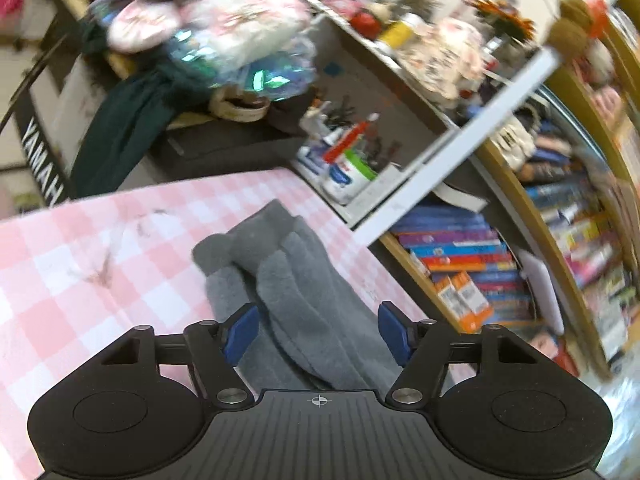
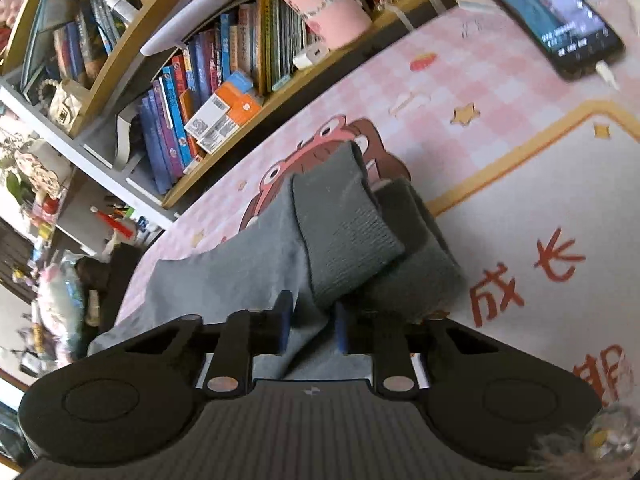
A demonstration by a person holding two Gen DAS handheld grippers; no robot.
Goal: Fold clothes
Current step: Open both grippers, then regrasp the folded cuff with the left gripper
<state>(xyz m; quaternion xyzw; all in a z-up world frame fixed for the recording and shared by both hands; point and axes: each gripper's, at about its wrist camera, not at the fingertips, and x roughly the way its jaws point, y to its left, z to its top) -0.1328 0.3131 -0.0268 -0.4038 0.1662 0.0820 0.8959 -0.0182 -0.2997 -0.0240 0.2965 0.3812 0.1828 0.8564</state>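
Left wrist view: grey fleece garment (image 1: pixel 296 280) lies bunched on the pink-and-white checked table cover (image 1: pixel 80 264).
Left gripper (image 1: pixel 318 330) hovers over it, blue-padded jaws spread wide and empty. Right gripper (image 2: pixel 311 322) has its jaws pinched onto a fold of the same grey garment (image 2: pixel 344 236), beside wooden bookshelves (image 2: pixel 216 92).

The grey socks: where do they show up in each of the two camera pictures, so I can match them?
Left wrist view: the grey socks lie lower centre on the pink checked mat, running between the open left tongs.
Right wrist view: the grey socks sit centre, their cuffs nearest, fabric pinched in the right tongs.
Shared landmark: the orange boxes on the bookshelf.
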